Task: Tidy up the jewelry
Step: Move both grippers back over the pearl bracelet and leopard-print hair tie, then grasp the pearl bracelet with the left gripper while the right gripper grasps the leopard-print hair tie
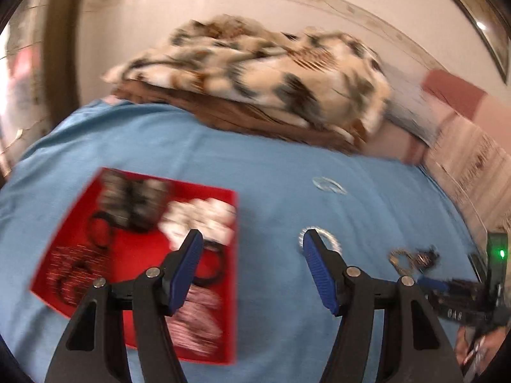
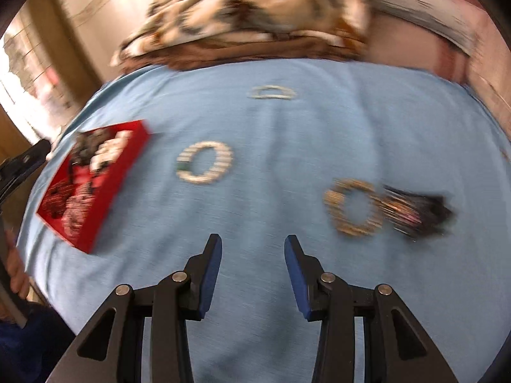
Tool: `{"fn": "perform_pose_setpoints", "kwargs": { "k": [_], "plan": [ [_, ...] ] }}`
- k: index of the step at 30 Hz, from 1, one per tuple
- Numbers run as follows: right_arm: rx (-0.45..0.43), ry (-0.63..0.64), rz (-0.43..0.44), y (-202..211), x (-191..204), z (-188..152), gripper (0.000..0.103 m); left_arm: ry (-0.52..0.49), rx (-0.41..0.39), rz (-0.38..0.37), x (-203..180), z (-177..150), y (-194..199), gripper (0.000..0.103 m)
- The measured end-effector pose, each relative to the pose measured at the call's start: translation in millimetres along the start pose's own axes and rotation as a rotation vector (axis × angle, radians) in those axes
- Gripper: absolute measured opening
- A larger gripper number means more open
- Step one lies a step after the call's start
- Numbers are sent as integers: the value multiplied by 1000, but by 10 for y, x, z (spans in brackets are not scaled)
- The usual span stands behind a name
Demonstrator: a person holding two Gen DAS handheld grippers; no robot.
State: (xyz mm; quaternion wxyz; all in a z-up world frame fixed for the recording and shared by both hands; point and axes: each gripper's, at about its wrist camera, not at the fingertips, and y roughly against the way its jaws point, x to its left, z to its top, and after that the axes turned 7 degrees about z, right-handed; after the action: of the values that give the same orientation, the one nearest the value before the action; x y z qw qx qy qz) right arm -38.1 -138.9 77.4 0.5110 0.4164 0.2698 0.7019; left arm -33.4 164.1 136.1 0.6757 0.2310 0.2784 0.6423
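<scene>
Blue sheet (image 2: 262,127) covers the bed and serves as work surface; both views motion-blurred. Landmark: red tray (image 1: 140,245), lying flat on the sheet, packed with bracelets in black, white and dark red beads; individual pieces cannot be separated in the blur.

Left gripper (image 1: 252,239): jaws apart, nothing between the pads, blue sheet visible through the gap. Its left finger overlaps the tray's right edge in the left wrist view; contact cannot be told.

Right gripper (image 2: 252,242): jaws moderately apart, empty, above bare sheet well to the right of the tray.

Loose jewelry, all right of the tray:
- white beaded bracelet (image 2: 204,166), just beside the tray's right edge, apart from it.
- thin pale bangle (image 2: 271,93), farther back, toward the patterned blanket (image 2: 255,16).
- gold-toned bracelet (image 2: 354,210), well apart from the tray, touching a dark tangled piece (image 2: 415,212) on its far side.

Open room: wide bare strip of sheet between the white bracelet and the gold one, and all the sheet in front of the tray's near edge. Blanket heap closes off the back edge of the sheet behind the tray.
</scene>
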Motion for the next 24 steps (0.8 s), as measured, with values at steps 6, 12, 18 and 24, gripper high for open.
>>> {"fn": "perform_pose_setpoints", "kwargs": {
  "k": [6,12,18,24],
  "plan": [
    [-29,-86,-34,117,-482,-86,44,-101,70,-21,-561,-44,-266,64],
    [-37,-123,-35,9,-600,-52,44,-89,150,-33,-767,-57,-661,64],
    [-35,-175,-22,-138,-680,-4,44,-89,199,-1,-810,-25,-1057,64],
    [-48,-193,-30,-253,-686,64,44,-92,251,9,-825,2,-1441,64]
  ]
}}
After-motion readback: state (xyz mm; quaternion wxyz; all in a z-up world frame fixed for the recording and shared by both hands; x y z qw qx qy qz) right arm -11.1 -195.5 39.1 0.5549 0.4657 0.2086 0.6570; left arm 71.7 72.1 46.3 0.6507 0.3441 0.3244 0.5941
